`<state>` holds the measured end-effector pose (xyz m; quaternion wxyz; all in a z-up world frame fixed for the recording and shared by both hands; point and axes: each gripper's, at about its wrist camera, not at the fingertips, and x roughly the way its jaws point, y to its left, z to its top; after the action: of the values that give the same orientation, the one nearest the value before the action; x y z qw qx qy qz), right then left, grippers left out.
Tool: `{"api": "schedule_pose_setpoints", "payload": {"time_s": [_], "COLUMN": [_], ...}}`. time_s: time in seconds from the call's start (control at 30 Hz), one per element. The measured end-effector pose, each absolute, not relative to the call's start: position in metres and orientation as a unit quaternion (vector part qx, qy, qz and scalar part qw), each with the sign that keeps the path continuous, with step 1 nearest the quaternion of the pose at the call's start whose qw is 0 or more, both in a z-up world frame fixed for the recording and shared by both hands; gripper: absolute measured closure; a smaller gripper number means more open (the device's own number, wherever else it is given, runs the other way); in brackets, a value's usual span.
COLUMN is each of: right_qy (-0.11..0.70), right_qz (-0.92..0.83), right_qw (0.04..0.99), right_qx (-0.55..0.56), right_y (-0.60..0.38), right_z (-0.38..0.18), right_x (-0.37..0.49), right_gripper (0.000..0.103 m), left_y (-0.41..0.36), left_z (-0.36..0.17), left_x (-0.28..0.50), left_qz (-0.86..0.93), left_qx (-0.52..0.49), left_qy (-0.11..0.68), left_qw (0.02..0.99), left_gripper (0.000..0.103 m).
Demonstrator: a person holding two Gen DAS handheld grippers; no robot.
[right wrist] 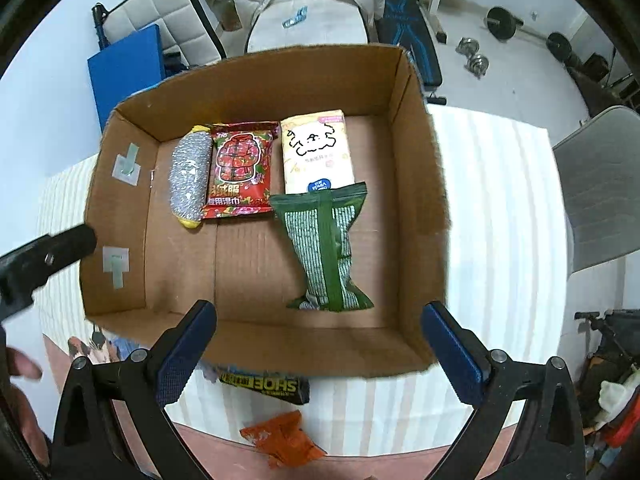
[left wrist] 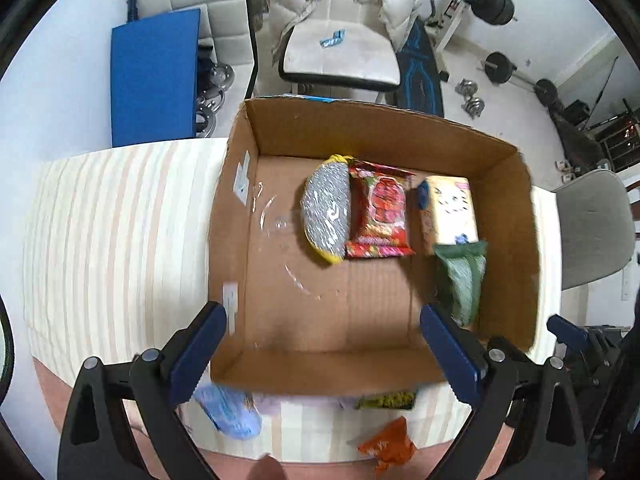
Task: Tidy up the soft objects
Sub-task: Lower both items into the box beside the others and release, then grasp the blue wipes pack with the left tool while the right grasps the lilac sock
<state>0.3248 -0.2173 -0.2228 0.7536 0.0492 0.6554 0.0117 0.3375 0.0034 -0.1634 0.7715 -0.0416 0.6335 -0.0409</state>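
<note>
Both tools hang over the near rim of the cardboard box (right wrist: pixel 120 208), the left gripper (left wrist: pixel 320 356) and the right gripper (right wrist: pixel 320 352) each with fingers spread wide and nothing between them. Inside, packs sit in a tidy far row, probably to save floor space: a silver scrubber pack (right wrist: pixel 191 176), touching a red wipes pack (right wrist: pixel 240 172), then a pale tissue pack (right wrist: pixel 316 152), with a green pack (right wrist: pixel 324 248) overlapping its near end. On the striped cloth (right wrist: pixel 500 200) outside, near the box, wait a black pack (right wrist: pixel 264 386), an orange packet (right wrist: pixel 284 438) and a blue pack (left wrist: pixel 230 412), likely next.
</note>
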Motion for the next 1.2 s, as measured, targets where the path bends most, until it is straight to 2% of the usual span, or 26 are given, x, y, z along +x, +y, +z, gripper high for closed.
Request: {"api": "schedule_pose_setpoints", "payload": {"time_s": [0.37, 0.63, 0.77, 0.9, 1.0, 1.07, 1.2], "right_qy": [0.601, 0.560, 0.598, 0.630, 0.634, 0.632, 0.630], "right_qz": [0.026, 0.059, 0.088, 0.132, 0.165, 0.184, 0.206], "right_qw": [0.798, 0.822, 0.795, 0.765, 0.755, 0.747, 0.731], "right_qx": [0.039, 0.083, 0.054, 0.014, -0.038, -0.094, -0.159], "right_y": [-0.208, -0.202, -0.185, -0.159, -0.134, -0.109, -0.079], "right_z": [-0.165, -0.138, -0.165, -0.210, -0.236, -0.257, -0.279], "right_x": [0.274, 0.237, 0.219, 0.210, 0.207, 0.209, 0.217], "right_gripper": [0.000, 0.000, 0.000, 0.000, 0.000, 0.001, 0.013], "left_y": [-0.010, 0.031, 0.059, 0.087, 0.100, 0.108, 0.110], "left_z": [-0.108, -0.090, -0.123, -0.188, -0.234, -0.266, -0.328], "left_x": [0.286, 0.247, 0.222, 0.204, 0.202, 0.204, 0.219], "left_qz": [-0.034, 0.005, 0.025, 0.052, 0.066, 0.065, 0.055], "left_qx": [-0.028, -0.053, -0.064, -0.066, -0.065, -0.078, -0.100], "left_qy": [0.575, 0.550, 0.576, 0.626, 0.658, 0.680, 0.721], "left_qw": [0.817, 0.833, 0.814, 0.775, 0.747, 0.726, 0.684], "left_gripper": [0.004, 0.003, 0.004, 0.004, 0.011, 0.012, 0.012]}}
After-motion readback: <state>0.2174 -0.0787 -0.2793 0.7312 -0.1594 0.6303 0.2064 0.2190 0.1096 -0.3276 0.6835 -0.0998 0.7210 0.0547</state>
